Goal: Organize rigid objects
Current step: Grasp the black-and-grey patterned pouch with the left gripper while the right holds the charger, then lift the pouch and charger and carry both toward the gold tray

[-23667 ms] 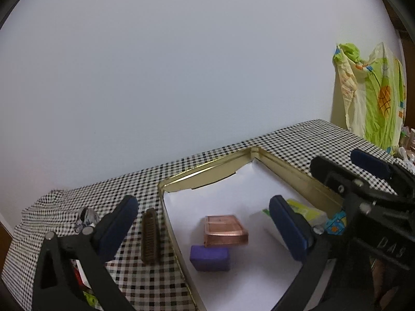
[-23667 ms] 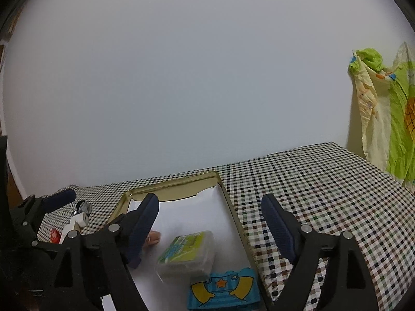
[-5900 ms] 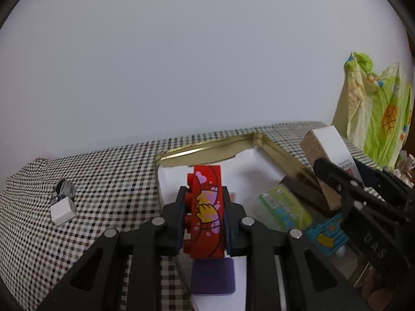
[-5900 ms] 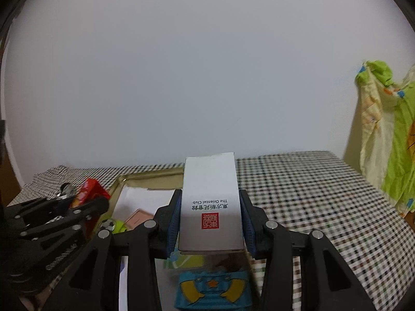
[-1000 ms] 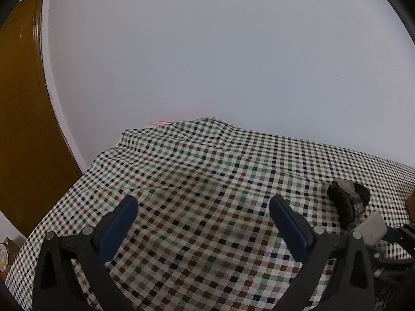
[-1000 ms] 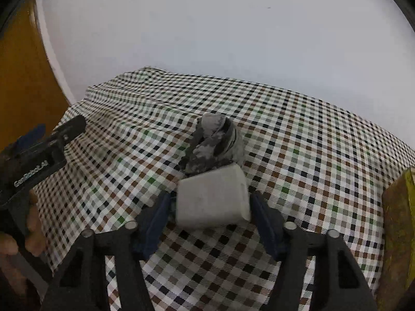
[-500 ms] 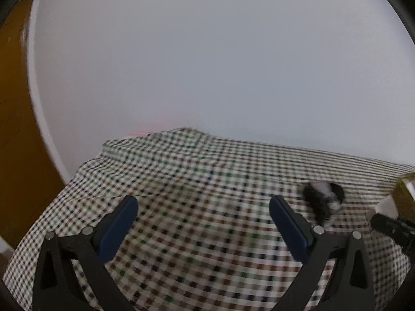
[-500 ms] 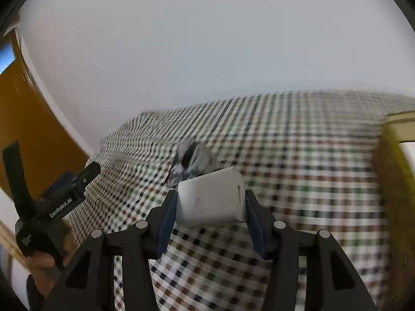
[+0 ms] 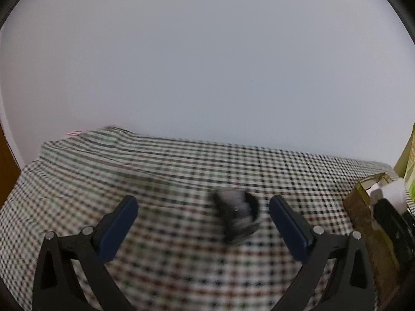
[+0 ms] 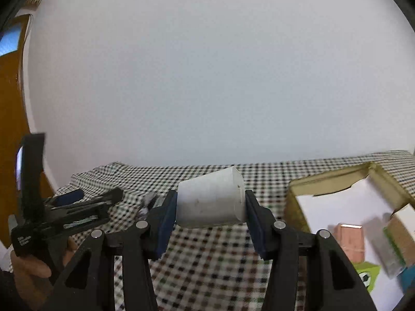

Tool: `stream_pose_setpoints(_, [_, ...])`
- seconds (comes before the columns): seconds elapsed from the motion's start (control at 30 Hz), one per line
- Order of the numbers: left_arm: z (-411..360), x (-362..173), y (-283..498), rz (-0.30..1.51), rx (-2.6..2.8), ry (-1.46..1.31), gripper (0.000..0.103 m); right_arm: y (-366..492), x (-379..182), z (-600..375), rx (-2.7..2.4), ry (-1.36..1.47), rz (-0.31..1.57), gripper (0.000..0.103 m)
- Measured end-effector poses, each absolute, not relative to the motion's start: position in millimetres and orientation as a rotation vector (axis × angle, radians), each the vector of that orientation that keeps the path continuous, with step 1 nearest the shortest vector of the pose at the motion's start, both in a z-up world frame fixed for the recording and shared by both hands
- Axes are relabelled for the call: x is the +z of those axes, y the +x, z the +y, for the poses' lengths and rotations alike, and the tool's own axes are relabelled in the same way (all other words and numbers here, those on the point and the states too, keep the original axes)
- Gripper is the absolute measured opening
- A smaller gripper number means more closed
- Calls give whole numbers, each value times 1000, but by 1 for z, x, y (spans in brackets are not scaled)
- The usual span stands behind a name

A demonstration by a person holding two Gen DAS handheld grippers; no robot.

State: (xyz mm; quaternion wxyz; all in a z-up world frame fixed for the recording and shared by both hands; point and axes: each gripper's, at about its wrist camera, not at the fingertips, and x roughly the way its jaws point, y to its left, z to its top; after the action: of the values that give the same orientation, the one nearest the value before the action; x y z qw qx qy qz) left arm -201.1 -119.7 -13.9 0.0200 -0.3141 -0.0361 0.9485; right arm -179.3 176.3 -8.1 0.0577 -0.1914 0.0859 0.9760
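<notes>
checkered cloth (image 9: 181,171) in black, white and brown covers the tabletop, with a bare pale wall (image 9: 207,64) rising behind it.

from the left wrist, the left gripper (image 9: 203,223) hangs over the cloth with its blue pads (image 9: 118,226) wide apart and nothing between them. a blurred grey and black lump (image 9: 237,219) lies on the cloth just ahead. at the tabletop's right edge stands a gold tin (image 9: 363,207), and the right gripper shows dimly beside it.

from the right wrist, the right gripper (image 10: 210,220) is clamped on a white block (image 10: 211,199), held above the cloth. the tin (image 10: 334,178) sits to the right, lined with white paper (image 10: 337,204) and holding a copper box (image 10: 350,243) among blurred items. a brown door (image 10: 13,103) stands at far left, with a hand (image 10: 33,264) gripping the left gripper (image 10: 85,197).
</notes>
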Motion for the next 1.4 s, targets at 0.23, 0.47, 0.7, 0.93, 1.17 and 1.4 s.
stream_pose_setpoints(0.23, [-83,-47,-245,-100,2822,-1318,74,-192,-11,182,2906,-554,314,54])
stream_pose_setpoints(0.47, [-80,-56,-247,-65,2823,-1376,72,-198,-11,185,2907,-581,358,54])
stream_pose_setpoints(0.7, [-77,-56,-246,-69,2825,-1375,69,-196,-10,181,2915,-578,329,54])
stream_pose_setpoints(0.93, [-90,-56,-258,-64,2843,-1376,56,-198,-11,179,2912,-604,319,54])
stream_pose_setpoints(1.17, [-93,-55,-257,-98,2853,-1368,45,-197,-10,179,2911,-611,322,54])
stream_pose_setpoints(1.4, [-98,-52,-251,-99,2893,-1363,43,-200,-11,179,2921,-655,340,54])
